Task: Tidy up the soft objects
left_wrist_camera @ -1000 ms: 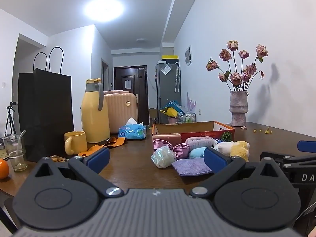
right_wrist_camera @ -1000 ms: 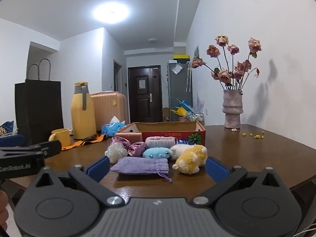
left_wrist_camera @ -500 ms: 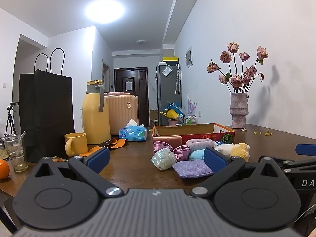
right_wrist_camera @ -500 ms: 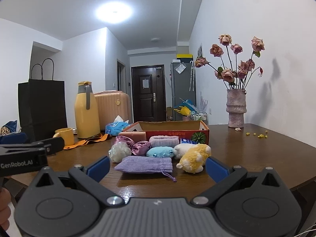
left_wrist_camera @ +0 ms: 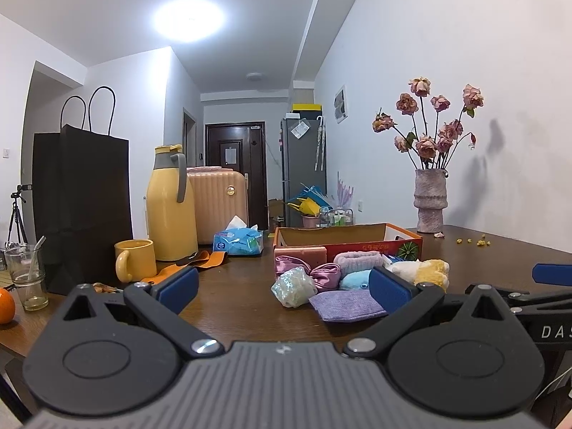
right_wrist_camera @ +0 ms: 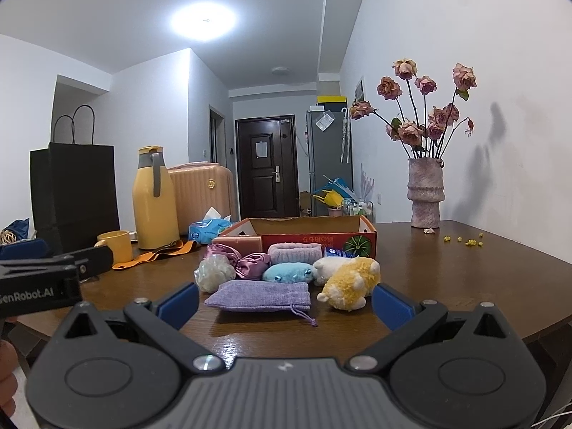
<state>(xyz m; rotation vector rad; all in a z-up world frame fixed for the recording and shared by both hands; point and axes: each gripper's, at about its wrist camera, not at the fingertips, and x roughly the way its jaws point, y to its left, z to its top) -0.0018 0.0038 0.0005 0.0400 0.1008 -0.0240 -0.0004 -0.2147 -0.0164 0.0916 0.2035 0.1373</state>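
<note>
Several soft objects lie on the dark wooden table (right_wrist_camera: 447, 271) in front of an open red cardboard box (right_wrist_camera: 307, 236): a purple drawstring pouch (right_wrist_camera: 259, 295), a yellow plush (right_wrist_camera: 352, 280), a blue plush (right_wrist_camera: 287, 272), a white plush (right_wrist_camera: 330, 266), pink satin bows (right_wrist_camera: 250, 261), a pale sponge ball (right_wrist_camera: 212, 275) and a mauve rolled towel (right_wrist_camera: 295, 252). My right gripper (right_wrist_camera: 284, 302) is open and empty, just short of the pouch. My left gripper (left_wrist_camera: 282, 287) is open and empty, to the left of the pile (left_wrist_camera: 339, 280).
On the left stand a yellow thermos (left_wrist_camera: 169, 203), a yellow mug (left_wrist_camera: 136, 264), a black paper bag (left_wrist_camera: 80, 207), a glass (left_wrist_camera: 26, 275), an orange strap (left_wrist_camera: 195, 262) and a tissue pack (left_wrist_camera: 237, 243). A vase of dried roses (right_wrist_camera: 425, 193) stands back right.
Both grippers have crept slightly forward toward the pile of soft objects. Their jaws stay open and nothing on the table has moved.
</note>
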